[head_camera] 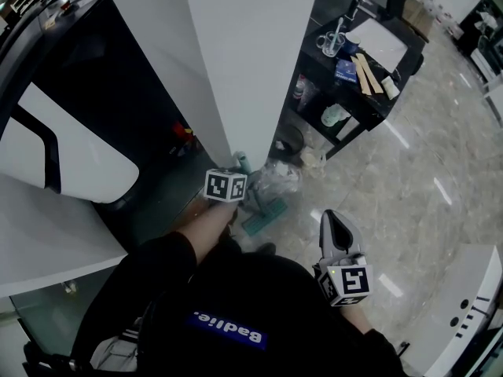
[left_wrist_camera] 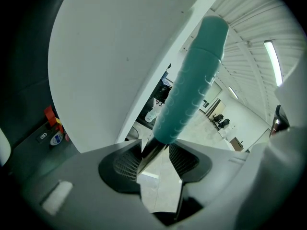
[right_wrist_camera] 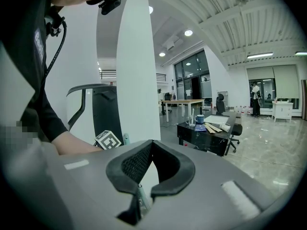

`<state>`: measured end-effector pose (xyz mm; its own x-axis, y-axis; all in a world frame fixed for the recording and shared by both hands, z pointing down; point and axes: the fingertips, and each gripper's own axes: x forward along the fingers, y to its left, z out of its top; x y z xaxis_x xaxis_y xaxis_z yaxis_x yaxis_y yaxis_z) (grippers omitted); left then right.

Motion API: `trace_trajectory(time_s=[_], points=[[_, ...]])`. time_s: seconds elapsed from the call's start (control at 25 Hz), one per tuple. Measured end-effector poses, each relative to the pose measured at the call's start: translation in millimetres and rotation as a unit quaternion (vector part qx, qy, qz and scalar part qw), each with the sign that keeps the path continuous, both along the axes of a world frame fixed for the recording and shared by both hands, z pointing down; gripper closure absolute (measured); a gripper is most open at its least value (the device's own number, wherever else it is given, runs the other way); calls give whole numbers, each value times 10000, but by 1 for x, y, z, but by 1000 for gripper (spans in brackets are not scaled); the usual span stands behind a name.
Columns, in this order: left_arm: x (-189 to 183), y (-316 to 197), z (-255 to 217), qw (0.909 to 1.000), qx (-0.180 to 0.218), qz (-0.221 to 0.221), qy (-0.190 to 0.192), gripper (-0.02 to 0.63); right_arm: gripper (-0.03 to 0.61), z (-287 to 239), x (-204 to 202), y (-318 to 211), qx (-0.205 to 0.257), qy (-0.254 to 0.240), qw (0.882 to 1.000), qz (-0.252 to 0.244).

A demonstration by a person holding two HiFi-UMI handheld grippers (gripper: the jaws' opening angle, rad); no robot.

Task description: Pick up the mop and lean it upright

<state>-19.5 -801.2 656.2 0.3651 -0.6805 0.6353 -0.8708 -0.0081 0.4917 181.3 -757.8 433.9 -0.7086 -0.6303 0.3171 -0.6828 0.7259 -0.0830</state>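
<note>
Left gripper [left_wrist_camera: 157,163] fingers apart round mop handle [left_wrist_camera: 192,90], seemingly propped on pillar [left_wrist_camera: 120,56] beyond to stand; right gripper [right_wrist_camera: 145,188] fingers together, empty

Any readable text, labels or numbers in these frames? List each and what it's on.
"Badlie.": white letters on the blue patch on the person's black top, upside down in the head view.
Marker cubes: square patterns only, no words.
Blue packet on the black desk, and the red-topped container: print too small or blurred to read.
</note>
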Motion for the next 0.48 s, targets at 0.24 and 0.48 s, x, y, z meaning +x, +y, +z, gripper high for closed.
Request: trace_trajectory(time_s=[0.24, 0.48], points=[[2, 4, 1, 9999, -155, 56, 5, 400, 572, -1, 4, 5, 23, -41, 10000, 28], [5, 6, 9, 9993, -357, 86, 39, 386, 572, 1, 10, 11, -20, -93, 9999, 63]])
